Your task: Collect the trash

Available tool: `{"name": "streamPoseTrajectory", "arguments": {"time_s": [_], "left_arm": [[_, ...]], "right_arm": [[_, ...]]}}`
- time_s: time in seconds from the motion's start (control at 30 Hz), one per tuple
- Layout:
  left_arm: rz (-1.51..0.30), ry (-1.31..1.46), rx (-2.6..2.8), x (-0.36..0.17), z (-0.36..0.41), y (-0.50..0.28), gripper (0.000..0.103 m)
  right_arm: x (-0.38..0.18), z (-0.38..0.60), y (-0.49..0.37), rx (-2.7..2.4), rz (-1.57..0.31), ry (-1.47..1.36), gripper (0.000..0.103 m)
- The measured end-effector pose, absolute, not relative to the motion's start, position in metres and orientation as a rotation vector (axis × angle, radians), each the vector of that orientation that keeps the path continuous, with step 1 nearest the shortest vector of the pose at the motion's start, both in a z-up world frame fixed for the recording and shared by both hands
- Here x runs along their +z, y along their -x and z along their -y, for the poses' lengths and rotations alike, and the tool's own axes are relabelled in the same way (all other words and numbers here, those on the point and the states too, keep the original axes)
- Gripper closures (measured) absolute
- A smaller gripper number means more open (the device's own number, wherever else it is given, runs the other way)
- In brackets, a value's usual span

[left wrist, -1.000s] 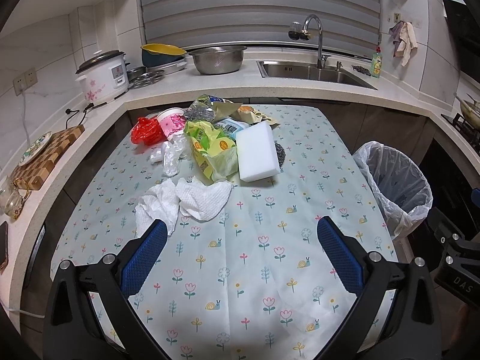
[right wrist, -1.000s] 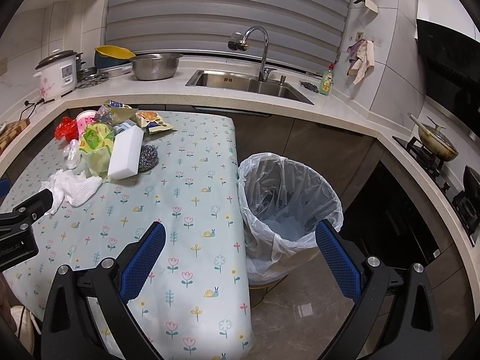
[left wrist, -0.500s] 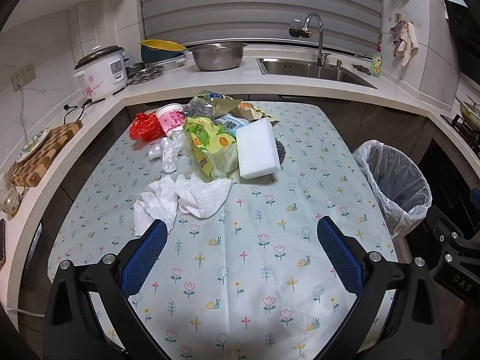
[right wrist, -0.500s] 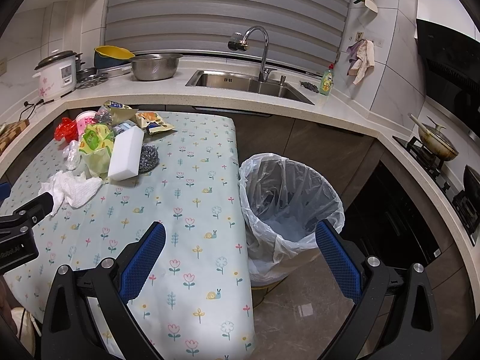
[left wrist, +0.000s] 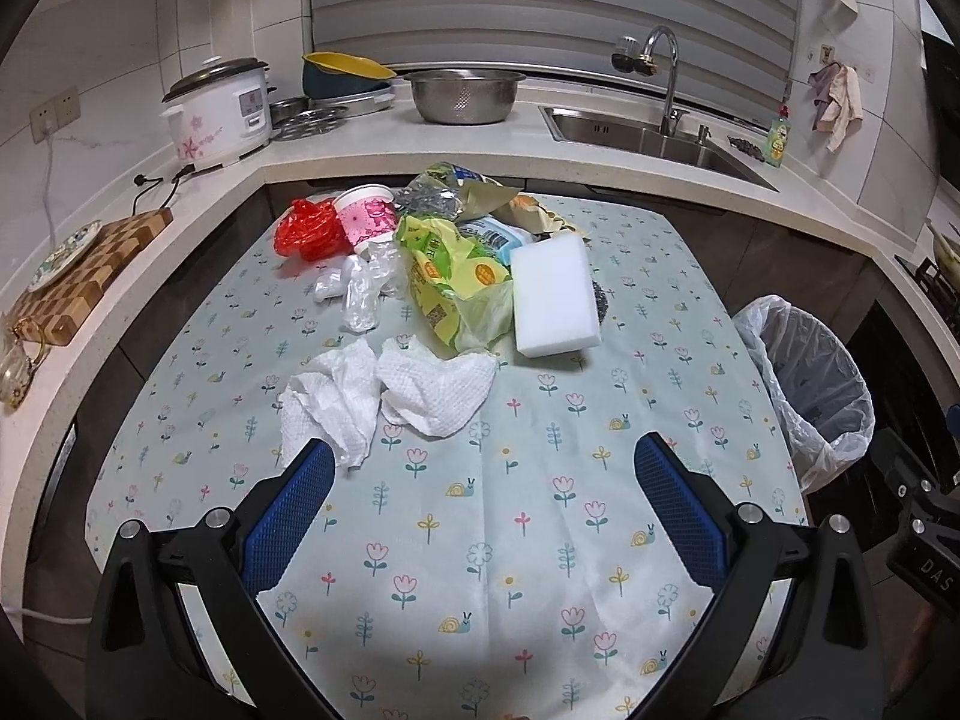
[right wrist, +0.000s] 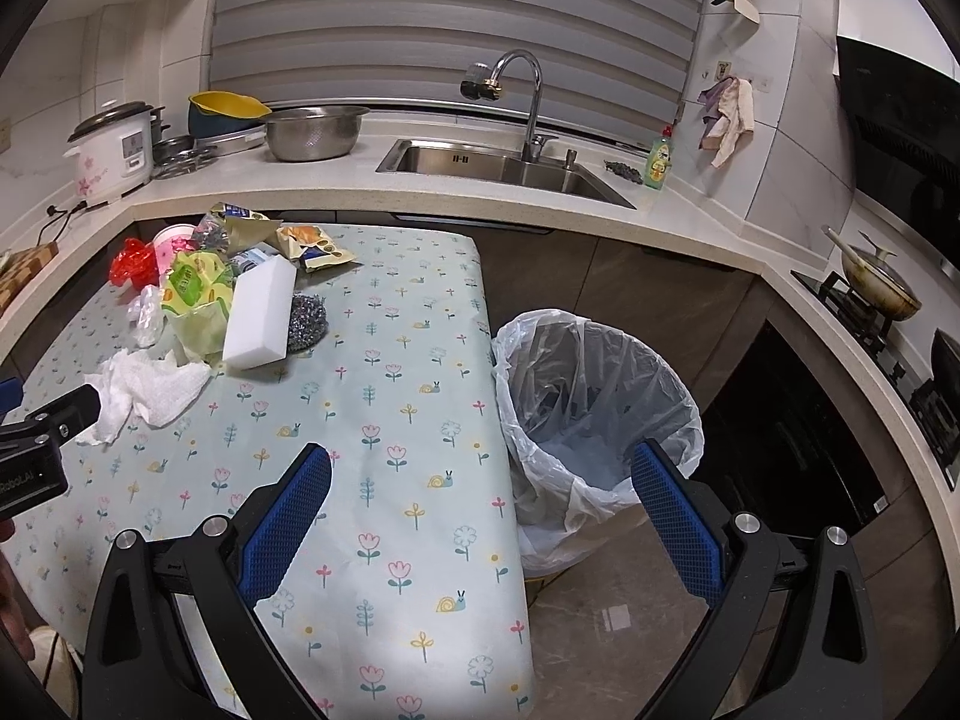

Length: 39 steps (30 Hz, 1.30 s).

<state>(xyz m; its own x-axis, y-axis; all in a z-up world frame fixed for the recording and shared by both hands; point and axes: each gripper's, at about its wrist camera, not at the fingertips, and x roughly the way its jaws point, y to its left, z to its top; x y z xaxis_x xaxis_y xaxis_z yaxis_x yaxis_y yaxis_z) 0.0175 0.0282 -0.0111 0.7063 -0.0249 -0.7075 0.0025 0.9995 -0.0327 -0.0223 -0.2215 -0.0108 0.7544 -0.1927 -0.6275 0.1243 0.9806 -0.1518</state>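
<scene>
A pile of trash lies on the flowered tablecloth [left wrist: 480, 510]: crumpled white paper towels [left wrist: 384, 390], a green-yellow snack bag [left wrist: 456, 276], a white sponge block [left wrist: 555, 294], a red plastic bag [left wrist: 306, 231], a pink cup [left wrist: 366, 216] and clear plastic wrap [left wrist: 360, 291]. My left gripper [left wrist: 480, 480] is open and empty, just short of the paper towels. My right gripper [right wrist: 480, 483] is open and empty over the table's right edge, beside the lined trash bin [right wrist: 594, 408]. The pile also shows in the right wrist view [right wrist: 210, 300].
A steel scouring ball [right wrist: 309, 315] lies by the sponge. The counter behind holds a rice cooker [left wrist: 219, 111], steel bowl [left wrist: 462, 96], sink [left wrist: 648, 135] and wooden board [left wrist: 90, 270]. A stove with a pan [right wrist: 879, 291] stands at the right.
Both grippers have drifted slightly forward and left; the trash pile sits a little nearer the left gripper. Both stay open and empty.
</scene>
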Motion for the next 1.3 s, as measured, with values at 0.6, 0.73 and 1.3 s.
{"name": "streamPoseTrajectory", "arguments": {"time_s": [0.6,0.73,1.3], "left_arm": [[-0.92,0.091,0.085,-0.069,-0.131,-0.085,0.007],[-0.948,0.079,0.079,-0.085,-0.141,-0.1,0.008],[-1.04,0.106,-0.088,-0.129,-0.15,-0.153,0.076]], "right_arm": [[-0.037,0.165,-0.039,-0.124,-0.744,0.07,0.007],[-0.044,0.151,-0.06,-0.102,-0.758,0.051,0.007],[-0.096,0.104,-0.166,-0.021,-0.848,-0.004,0.007]]}}
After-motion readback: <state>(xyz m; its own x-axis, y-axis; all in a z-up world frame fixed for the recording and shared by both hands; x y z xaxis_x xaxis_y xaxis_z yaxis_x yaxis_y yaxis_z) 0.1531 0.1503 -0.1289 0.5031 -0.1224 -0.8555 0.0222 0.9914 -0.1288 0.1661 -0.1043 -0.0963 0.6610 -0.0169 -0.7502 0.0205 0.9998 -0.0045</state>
